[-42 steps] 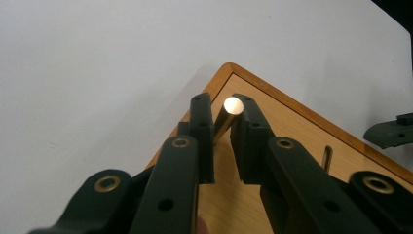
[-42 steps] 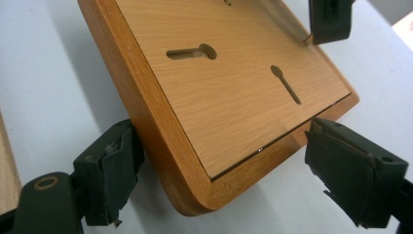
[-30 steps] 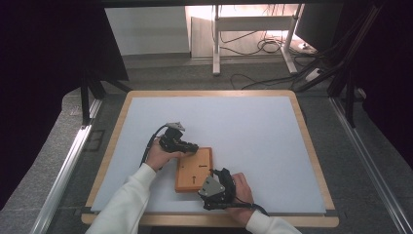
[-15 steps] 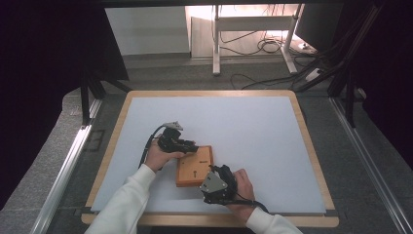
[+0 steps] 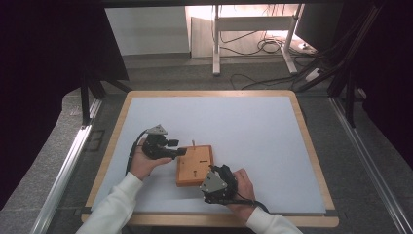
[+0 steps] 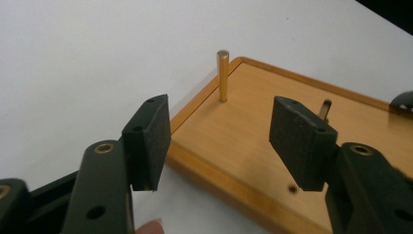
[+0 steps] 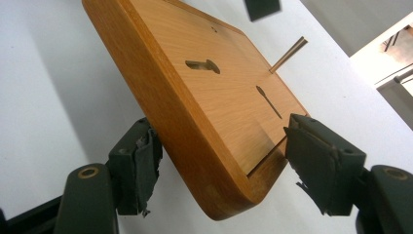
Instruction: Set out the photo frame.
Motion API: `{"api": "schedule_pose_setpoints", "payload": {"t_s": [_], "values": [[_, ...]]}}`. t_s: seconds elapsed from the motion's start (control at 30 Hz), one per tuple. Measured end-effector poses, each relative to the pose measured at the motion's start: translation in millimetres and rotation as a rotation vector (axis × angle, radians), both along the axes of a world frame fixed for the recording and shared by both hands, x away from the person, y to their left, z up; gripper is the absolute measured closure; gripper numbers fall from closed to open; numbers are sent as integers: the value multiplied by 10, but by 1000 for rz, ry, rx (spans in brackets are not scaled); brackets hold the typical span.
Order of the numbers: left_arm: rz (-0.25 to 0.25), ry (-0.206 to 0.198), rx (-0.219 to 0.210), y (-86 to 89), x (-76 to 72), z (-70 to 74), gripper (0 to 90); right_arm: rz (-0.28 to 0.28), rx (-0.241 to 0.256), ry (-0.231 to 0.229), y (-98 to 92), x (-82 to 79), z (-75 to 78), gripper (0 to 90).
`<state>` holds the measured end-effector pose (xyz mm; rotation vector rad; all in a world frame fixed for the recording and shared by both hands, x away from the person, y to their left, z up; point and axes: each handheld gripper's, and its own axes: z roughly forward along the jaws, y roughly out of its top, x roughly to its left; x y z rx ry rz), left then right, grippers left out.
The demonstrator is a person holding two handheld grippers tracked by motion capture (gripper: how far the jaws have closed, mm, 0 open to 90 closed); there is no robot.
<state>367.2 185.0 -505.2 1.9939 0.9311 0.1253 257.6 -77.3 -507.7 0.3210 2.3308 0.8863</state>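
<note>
A flat wooden board (image 5: 194, 166) lies on the white mat, near the front. A thin brass peg (image 5: 193, 144) stands upright at its far left corner, and keyhole-shaped slots (image 7: 202, 65) are cut in its top. My left gripper (image 5: 181, 152) is at the board's left edge. Its jaws are open and empty, with the pads (image 6: 148, 141) straddling the edge just short of the peg (image 6: 223, 75). My right gripper (image 5: 213, 173) is at the board's near right corner. It is open too, one pad (image 7: 321, 168) on each side of the corner of the board (image 7: 195, 122).
The white mat (image 5: 253, 126) covers a wood-framed table (image 5: 311, 161), with wide room to the right and behind the board. Metal rails (image 5: 63, 170) run along both sides. Beyond the far edge are desk legs and floor cables (image 5: 263, 46).
My right gripper has crept slightly forward onto the board's near corner. The left gripper and the board have hardly moved.
</note>
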Motion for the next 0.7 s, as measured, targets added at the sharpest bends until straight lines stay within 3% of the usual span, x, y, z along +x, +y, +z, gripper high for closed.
{"api": "schedule_pose_setpoints", "payload": {"t_s": [0.17,0.4,0.7], "values": [[20,-2,-1,68,-110,-25,365,0,-3,-6,-7,9,11,309],[10,17,8,139,-235,-107,353,-2,-7,-14,-18,15,28,322],[38,1,-8,264,-336,-110,350,0,-12,-23,-15,38,40,333]]}}
